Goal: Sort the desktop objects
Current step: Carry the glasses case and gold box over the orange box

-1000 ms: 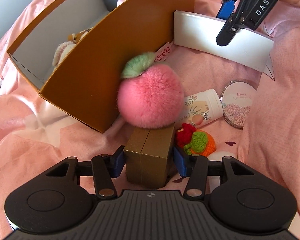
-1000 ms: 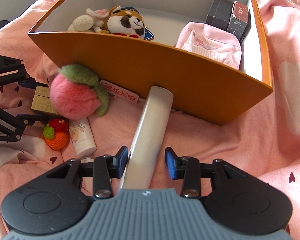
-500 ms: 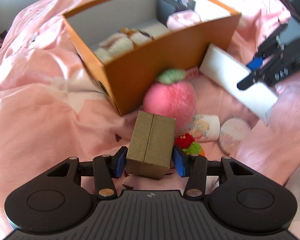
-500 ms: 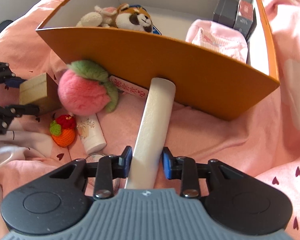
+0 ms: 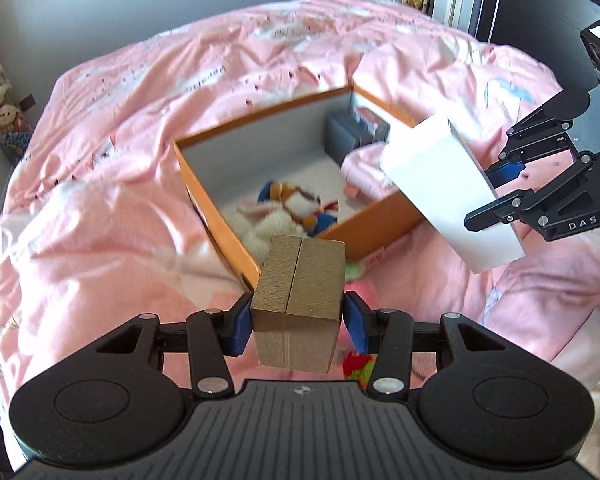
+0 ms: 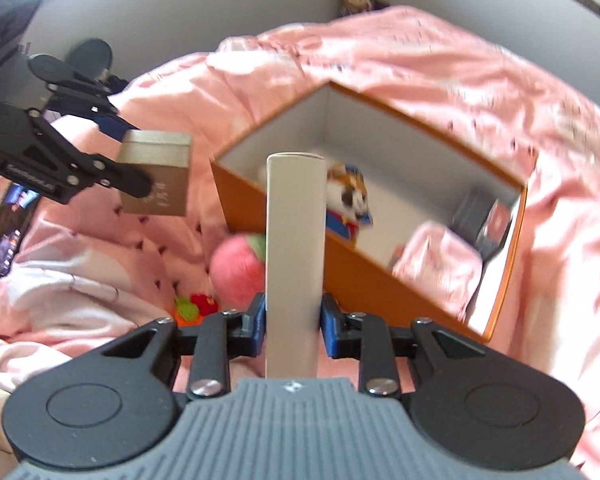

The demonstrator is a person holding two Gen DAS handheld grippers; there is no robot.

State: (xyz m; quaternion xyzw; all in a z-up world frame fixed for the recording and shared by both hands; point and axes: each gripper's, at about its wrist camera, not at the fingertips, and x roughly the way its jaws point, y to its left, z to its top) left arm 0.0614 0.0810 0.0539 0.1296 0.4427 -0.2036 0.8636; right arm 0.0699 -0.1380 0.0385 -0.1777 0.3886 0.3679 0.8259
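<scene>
The left gripper [image 5: 297,317] squeezes the gold box [image 5: 300,280] by its flat sides, up over the orange bin [image 5: 220,216]. It looks stiff (maybe slippery). The right gripper [image 6: 293,320] pinches the white box [image 6: 295,240].

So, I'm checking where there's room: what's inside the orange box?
Inside the orange box: plush toys, a pink pouch and dark small boxes. The held white box covers part of its floor.

From my left gripper [image 5: 298,318], the storage box [image 5: 228,236] sits on the bed [image 5: 100,184] at twelve o'clock, plush toys [image 5: 296,208] inside.
</scene>
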